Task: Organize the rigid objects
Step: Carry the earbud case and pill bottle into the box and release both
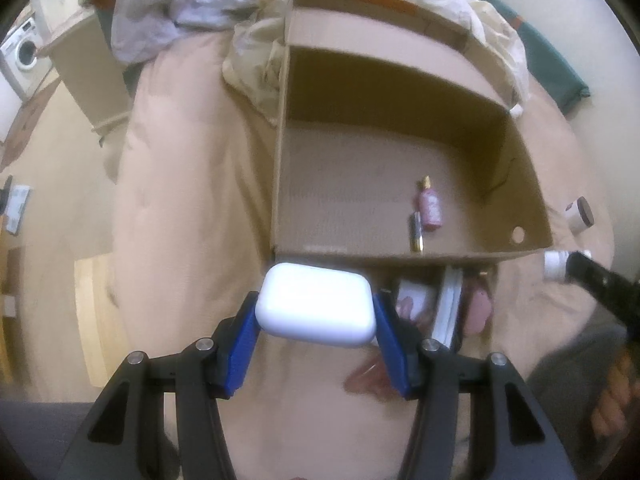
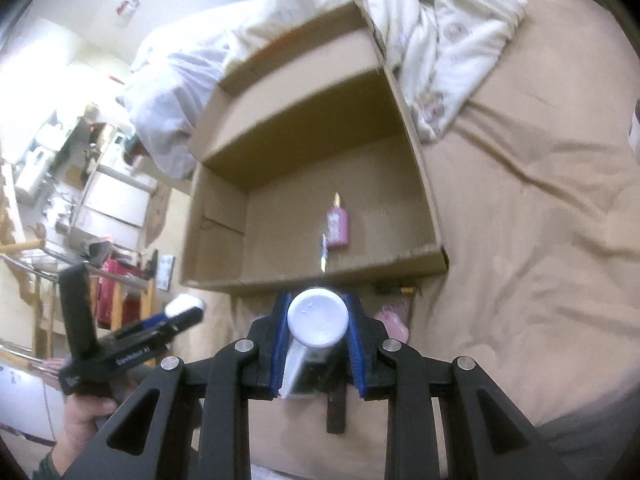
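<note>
L gripper (image 1: pixel 316 314) is clamped w/ its blue pads on both ends of a white rounded case (image 1: pixel 316 306), held just short of the near wall of the open cardboard box (image 1: pixel 400 258) on the beige bedspread (image 1: pixel 192 184). R gripper (image 2: pixel 318 330) is closed tight on a white-capped bottle (image 2: pixel 318 318), cap end fwd, also just short of the box's near wall. Inside the box, towards the near-right corner, lie a pink bottle (image 1: pixel 430 206) & a slim dark tube (image 1: pixel 416 232), side by side; more items lie on the bedspread at the box's near edge.

Both wrist views look steeply down, close above; both share the cardboard box (image 1: pixel 400 200) (image 2: pixel 312 184).
</note>
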The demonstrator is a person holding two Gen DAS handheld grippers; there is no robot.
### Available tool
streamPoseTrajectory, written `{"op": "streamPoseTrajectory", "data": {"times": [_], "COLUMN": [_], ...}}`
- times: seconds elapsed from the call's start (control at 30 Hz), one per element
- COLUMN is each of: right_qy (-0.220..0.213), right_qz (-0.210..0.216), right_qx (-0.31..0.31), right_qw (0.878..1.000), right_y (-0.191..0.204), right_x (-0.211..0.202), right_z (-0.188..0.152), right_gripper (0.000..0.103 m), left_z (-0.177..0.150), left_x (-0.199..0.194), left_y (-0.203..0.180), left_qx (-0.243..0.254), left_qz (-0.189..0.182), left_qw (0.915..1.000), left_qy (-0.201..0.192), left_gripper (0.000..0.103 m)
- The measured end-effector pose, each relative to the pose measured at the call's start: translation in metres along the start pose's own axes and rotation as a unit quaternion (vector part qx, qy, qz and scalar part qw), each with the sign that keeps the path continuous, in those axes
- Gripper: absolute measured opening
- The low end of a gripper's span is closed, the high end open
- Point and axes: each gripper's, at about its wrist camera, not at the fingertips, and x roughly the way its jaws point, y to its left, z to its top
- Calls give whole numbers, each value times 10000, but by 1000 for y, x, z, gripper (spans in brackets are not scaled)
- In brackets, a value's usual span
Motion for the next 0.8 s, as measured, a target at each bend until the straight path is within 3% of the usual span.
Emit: {"op": "streamPoseTrajectory", "data": {"times": [0.37, 0.8], "right_qy": [-159, 15], "right_qz": [-22, -344], "right_qx": [-180, -293], "right_qw": [9997, 9990], "right_y": [8, 4], "right_x": [5, 57], "right_z": [36, 69], "right_gripper": [28, 28], "left_z": [38, 70], "left_x": [-7, 51], "left_y": [-31, -51], "left_qx": [526, 828], "left_qz": [130, 427], "left_qw": [9984, 9956], "left_qy": [-141, 79], "left_gripper": [52, 52]}}
